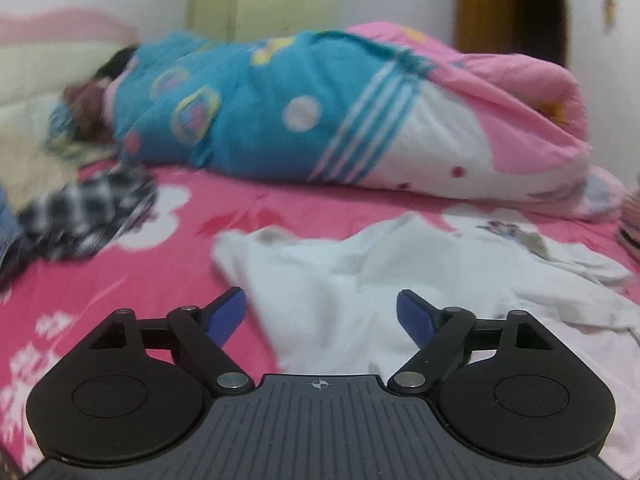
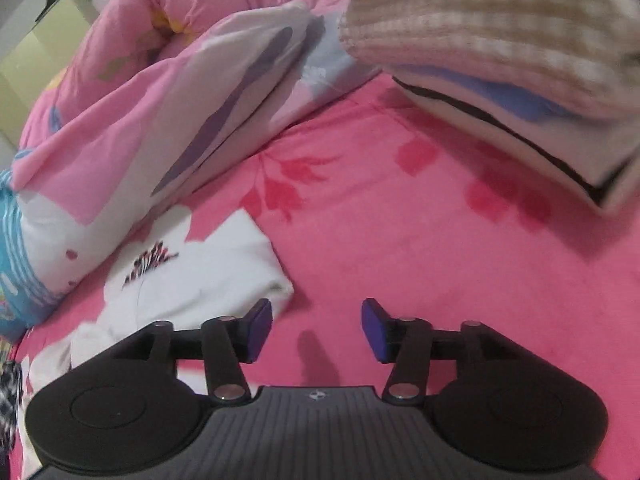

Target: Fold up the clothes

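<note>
The white shirt [image 1: 400, 280] lies rumpled and unfolded on the pink sheet [image 1: 168, 272], spread just ahead of the left gripper [image 1: 320, 316], whose jaws stand wide with cloth under and beyond them but nothing pinched. From the right gripper [image 2: 317, 330] one corner of the shirt [image 2: 208, 276] shows ahead and to its left, apart from the pads; its jaws are parted with only bare sheet between them. I'd judge this the gap between grasps: neither hand holds anything, and no fold is in yet. The next move, I think, calls for each gripper to come down on an edge or shoulder of the shirt and pull it flat before folding; the loose, bunched cloth may drag or double up if caught in the middle. Farther from the left gripper lies a checked garment [image 1: 84, 216], off to its left. Beyond, a rolled quilt [image 1: 320, 112] crosses the bed. Ahead-right of the right gripper sits a stack [image 2: 504, 60] of folded things. Behind are a pale wall and a brown door [image 1: 516, 12].
</note>
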